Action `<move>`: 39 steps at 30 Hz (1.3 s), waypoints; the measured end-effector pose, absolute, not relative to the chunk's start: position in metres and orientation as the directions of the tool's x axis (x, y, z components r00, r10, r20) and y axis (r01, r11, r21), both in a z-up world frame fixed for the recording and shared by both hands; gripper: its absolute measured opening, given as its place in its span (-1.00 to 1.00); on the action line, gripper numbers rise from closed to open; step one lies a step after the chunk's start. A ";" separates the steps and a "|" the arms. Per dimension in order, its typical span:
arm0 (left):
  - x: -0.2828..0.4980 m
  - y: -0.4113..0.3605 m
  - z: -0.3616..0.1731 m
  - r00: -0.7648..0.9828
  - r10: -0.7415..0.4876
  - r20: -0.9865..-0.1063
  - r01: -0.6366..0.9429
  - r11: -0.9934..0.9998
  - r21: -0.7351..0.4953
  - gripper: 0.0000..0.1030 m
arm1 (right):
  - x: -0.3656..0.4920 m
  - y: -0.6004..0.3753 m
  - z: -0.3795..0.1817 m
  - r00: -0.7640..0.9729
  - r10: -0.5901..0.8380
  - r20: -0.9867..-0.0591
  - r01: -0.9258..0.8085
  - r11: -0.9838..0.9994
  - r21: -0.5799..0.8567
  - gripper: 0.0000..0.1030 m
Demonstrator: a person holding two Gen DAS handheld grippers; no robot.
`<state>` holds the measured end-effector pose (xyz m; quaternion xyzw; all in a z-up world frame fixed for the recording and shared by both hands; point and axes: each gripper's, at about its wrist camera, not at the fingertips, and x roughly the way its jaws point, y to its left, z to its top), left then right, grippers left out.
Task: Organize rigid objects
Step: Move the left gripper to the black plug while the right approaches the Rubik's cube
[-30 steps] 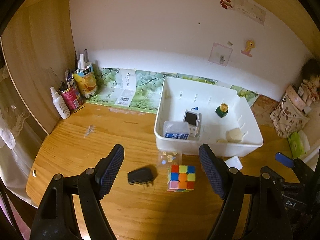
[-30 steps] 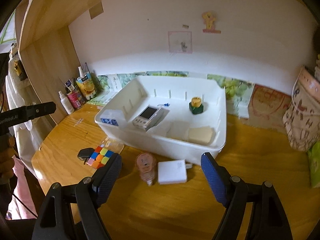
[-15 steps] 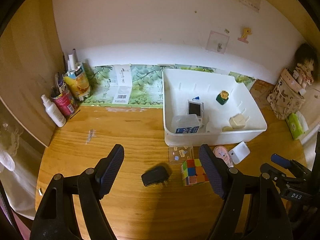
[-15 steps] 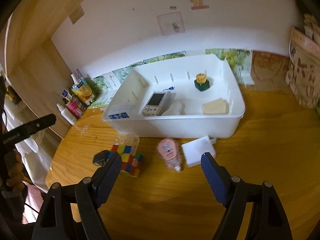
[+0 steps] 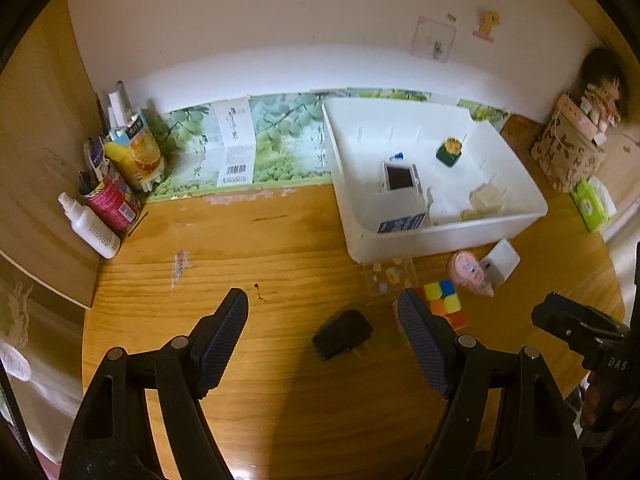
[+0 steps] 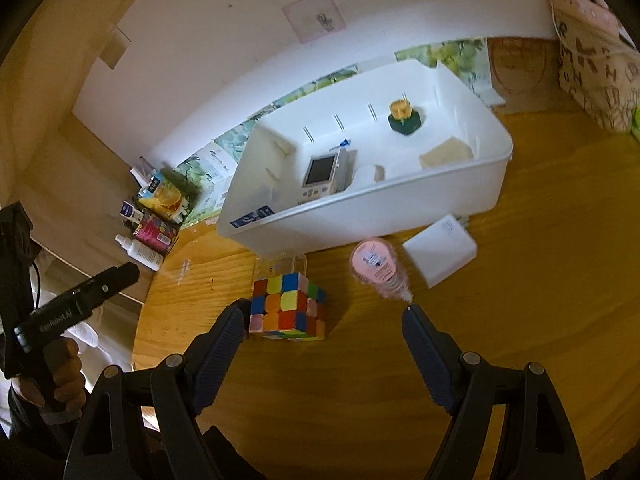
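Partly sorted: a handheld device [image 6: 320, 172], a green jar [image 6: 404, 118] and some pale blocks already lie in the white bin [image 5: 516, 196]. Left claw [image 5: 322, 344] — wide, empty — frames the black charger [image 5: 343, 334]; right claw [image 6: 324, 342], also wide and empty, has the puzzle cube [image 6: 288, 306] just ahead, with pink bottle [image 6: 378, 270] and white box [image 6: 440, 250] beyond on the table [image 6: 540, 280].

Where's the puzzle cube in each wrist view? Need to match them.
Left wrist: puzzle cube lower right of centre, partly hidden behind the left gripper's right finger.
Right wrist: puzzle cube just left of centre, beside the right gripper's left finger.
Shared landmark: white bin just behind the cube in both.
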<state>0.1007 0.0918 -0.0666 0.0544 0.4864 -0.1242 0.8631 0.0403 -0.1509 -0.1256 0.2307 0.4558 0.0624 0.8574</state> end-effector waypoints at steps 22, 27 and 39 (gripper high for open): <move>0.128 0.096 -0.133 0.328 -0.139 -0.934 0.482 0.875 0.039 0.56 | 0.074 -0.087 -0.171 0.467 0.300 -0.832 0.151 0.900 0.410 0.59; 0.132 0.089 -0.143 0.287 -0.146 -0.947 0.515 0.857 0.024 0.56 | 0.082 -0.082 -0.173 0.454 0.272 -0.848 0.140 0.919 0.369 0.59; 0.146 0.077 -0.164 0.215 -0.137 -0.967 0.534 0.846 -0.001 0.56 | 0.103 -0.068 -0.184 0.394 0.257 -0.882 0.072 0.949 0.308 0.59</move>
